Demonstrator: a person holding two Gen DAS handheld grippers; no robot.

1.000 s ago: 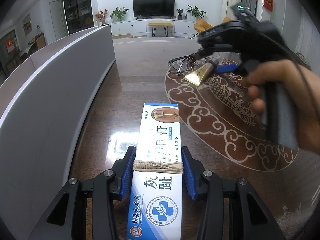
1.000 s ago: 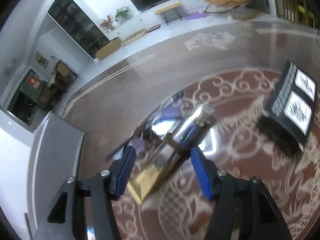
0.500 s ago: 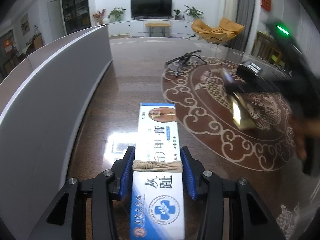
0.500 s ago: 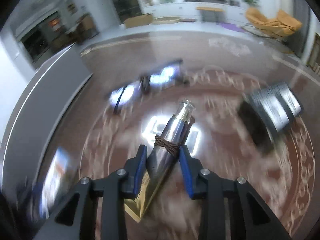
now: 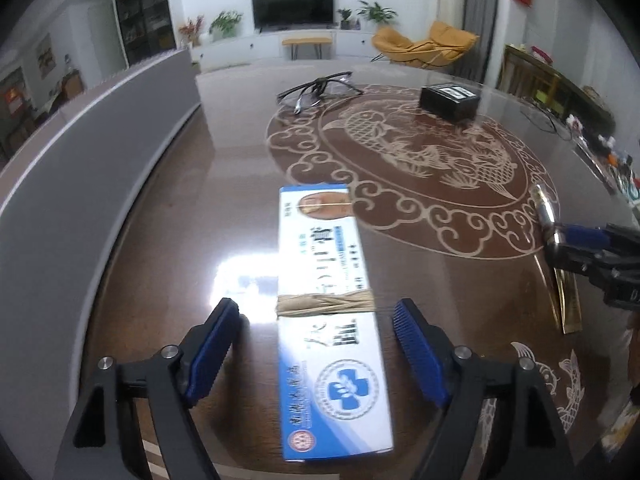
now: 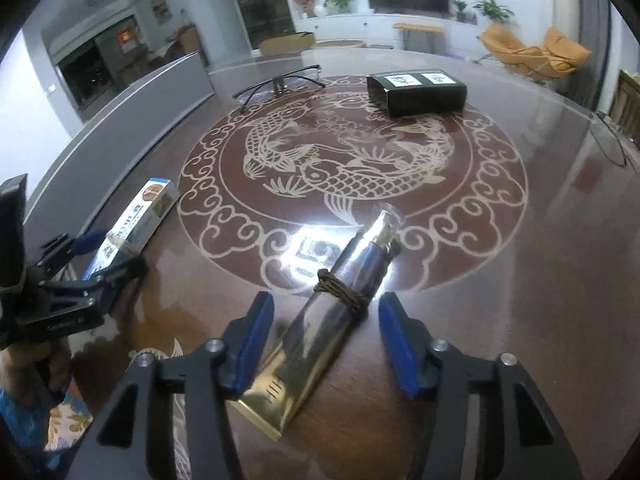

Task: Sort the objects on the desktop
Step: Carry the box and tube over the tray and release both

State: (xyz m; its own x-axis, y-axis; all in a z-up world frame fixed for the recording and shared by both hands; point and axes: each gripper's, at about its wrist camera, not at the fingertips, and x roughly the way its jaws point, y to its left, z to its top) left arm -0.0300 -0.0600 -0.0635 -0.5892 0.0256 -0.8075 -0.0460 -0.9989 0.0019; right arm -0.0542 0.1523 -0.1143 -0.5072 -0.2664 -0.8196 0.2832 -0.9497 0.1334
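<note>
A blue-and-white medicine box (image 5: 320, 248) bound with a tan rubber band lies flat on the dark table. It sits between the fingers of my left gripper (image 5: 316, 312), whose jaws are opening and whose pads stand clear of its sides. In the right wrist view the same box (image 6: 140, 216) and left gripper (image 6: 106, 254) appear at the left. A silver-and-gold tube (image 6: 320, 340) tied with brown cord rests on the table between the fingers of my right gripper (image 6: 326, 304). Its jaws are opening too, with gaps on both sides of the tube. From the left wrist the tube (image 5: 546, 212) shows at the right edge.
Black-framed glasses (image 6: 280, 82) and a black box (image 6: 418, 94) lie at the far side of the table's fish medallion (image 6: 360, 168). A grey curved panel (image 5: 100, 152) runs along the left edge. Cables trail at the far right. A hand holds the left gripper.
The left jaws have spread off the box. The right gripper took the tube from beside the glasses, carried it to the near right, set it down and opened.
</note>
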